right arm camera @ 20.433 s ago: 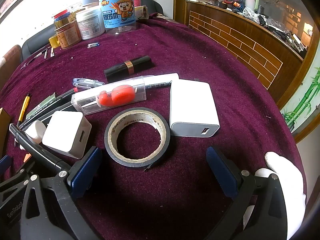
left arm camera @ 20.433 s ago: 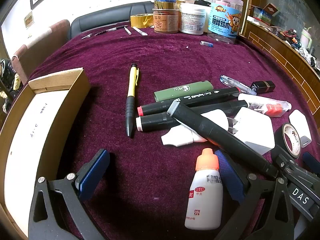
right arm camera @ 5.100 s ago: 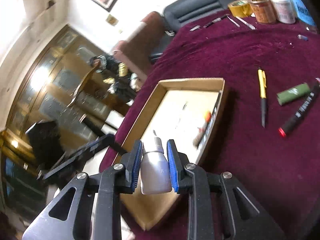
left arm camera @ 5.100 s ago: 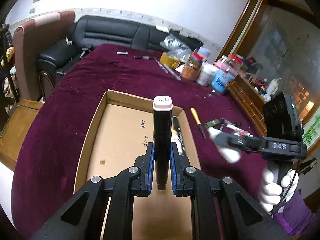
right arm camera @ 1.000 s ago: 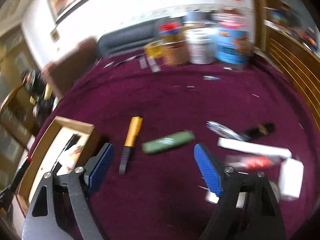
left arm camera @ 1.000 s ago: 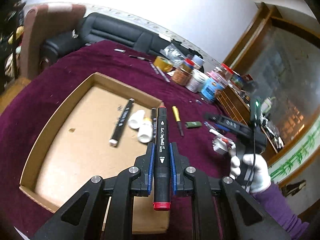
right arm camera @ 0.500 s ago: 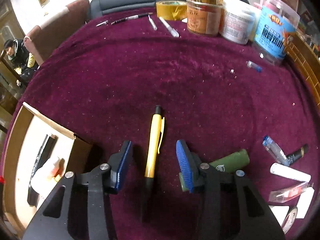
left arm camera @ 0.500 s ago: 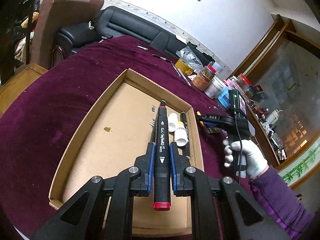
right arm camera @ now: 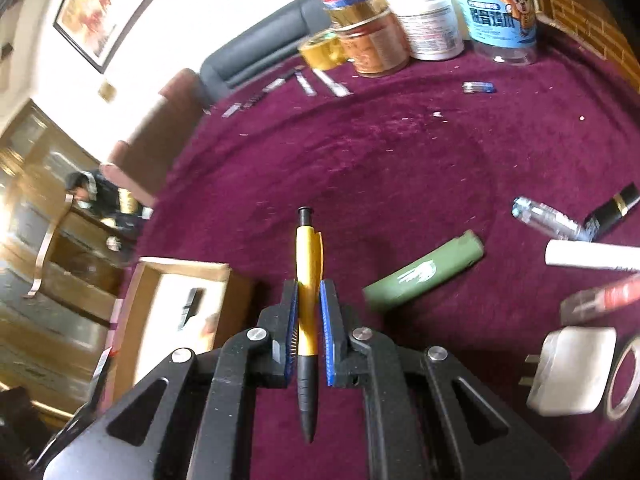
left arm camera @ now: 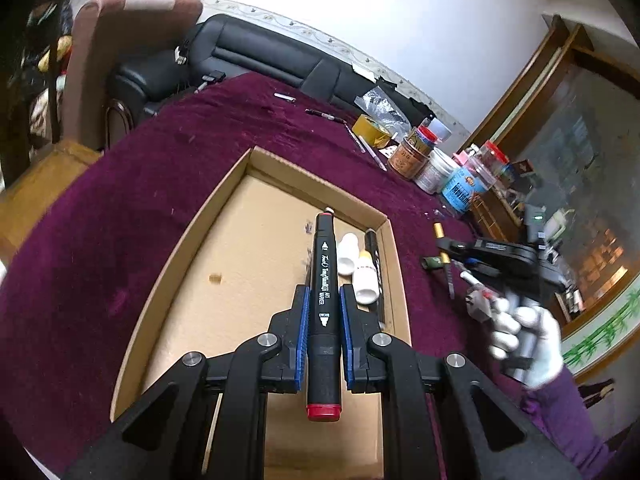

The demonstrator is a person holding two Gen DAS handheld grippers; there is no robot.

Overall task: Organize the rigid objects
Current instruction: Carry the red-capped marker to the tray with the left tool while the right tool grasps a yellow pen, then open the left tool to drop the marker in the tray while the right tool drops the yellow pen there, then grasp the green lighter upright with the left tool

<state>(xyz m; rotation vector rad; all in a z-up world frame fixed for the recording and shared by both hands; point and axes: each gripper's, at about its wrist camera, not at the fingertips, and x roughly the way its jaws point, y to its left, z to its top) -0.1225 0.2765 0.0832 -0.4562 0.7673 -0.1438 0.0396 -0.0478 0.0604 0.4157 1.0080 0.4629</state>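
1. Left gripper clamps a black marker between its blue pads, red cap toward the camera, pale tip pointing away over the box.
2. Right gripper is closed on a yellow pen; black grip end toward the camera, clicker end pointing away above the cloth.
3. Box interior: the left and centre floor is bare cardboard. Two white bottles and a second black marker lie along the right wall.
4. The held marker hangs over the box floor just left of the bottles; whether it touches anything cannot be told.
5. In the right wrist view, the box corner sits left of the pen; the view is blurred there and the contents are hard to make out.
6. Right of the pen, apart from it: a green lighter, a clear pen, a black lipstick, a white tube cut off by the frame edge, a white charger and a tape roll, also cut off.
7. Jars and a yellow tape roll stand at the far cloth edge, well clear of both grippers.
8. In the left wrist view, a gloved hand carrying the right gripper appears blurred beyond the box's right wall.
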